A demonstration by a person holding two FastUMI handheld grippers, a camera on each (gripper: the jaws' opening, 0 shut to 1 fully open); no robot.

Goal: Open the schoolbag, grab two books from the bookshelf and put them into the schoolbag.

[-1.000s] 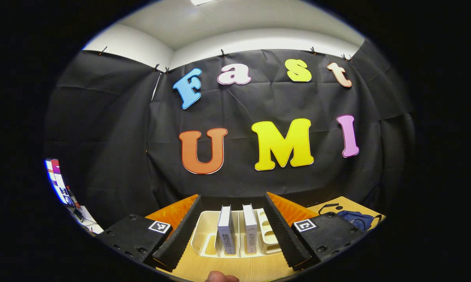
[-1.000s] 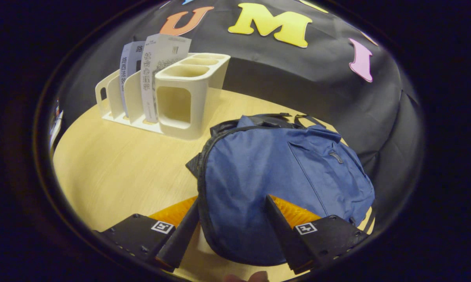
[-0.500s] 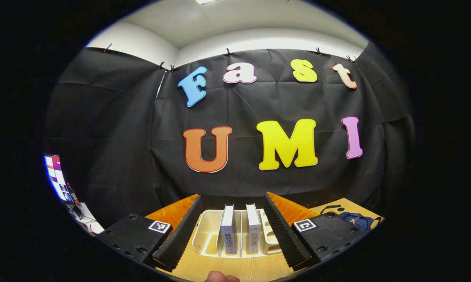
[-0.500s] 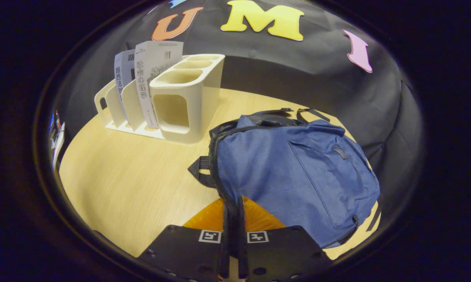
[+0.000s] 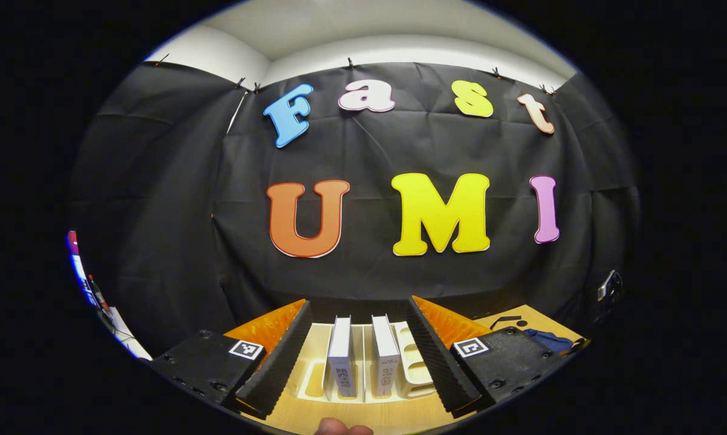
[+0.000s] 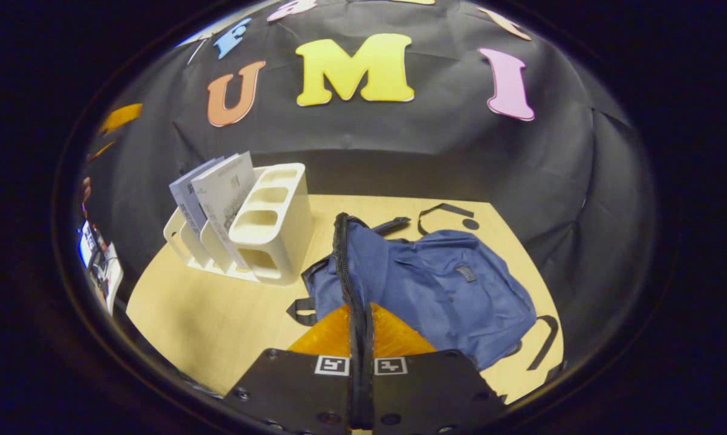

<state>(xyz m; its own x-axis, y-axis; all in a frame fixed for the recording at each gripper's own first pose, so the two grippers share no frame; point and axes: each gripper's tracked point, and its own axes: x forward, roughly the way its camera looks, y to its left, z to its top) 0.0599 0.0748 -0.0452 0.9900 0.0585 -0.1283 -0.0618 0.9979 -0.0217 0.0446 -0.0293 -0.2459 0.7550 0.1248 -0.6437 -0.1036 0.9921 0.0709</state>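
Note:
In the right gripper view the blue schoolbag [image 6: 442,290] lies on the wooden table [image 6: 218,320]. My right gripper [image 6: 361,311] is shut on the bag's black zippered edge [image 6: 342,254] and holds it lifted above the bag. To the left stands the cream bookshelf [image 6: 272,229] with two books [image 6: 218,193] leaning in its slots. In the left gripper view my left gripper [image 5: 358,305] is open. The two upright books [image 5: 363,356] in the bookshelf [image 5: 411,362] show between its fingers, farther off and untouched. A corner of the schoolbag [image 5: 544,341] shows at the right.
The bag's black straps [image 6: 442,211] trail on the table behind and beside it. A screen and small items [image 6: 97,266] sit past the table's left edge. A fingertip of the holding hand [image 5: 342,428] shows at the bottom of the left gripper view.
My right gripper closed on the bag's zippered edge and has risen and pulled back with it, lifting that edge. The left gripper stays open and has shifted only slightly before the books.

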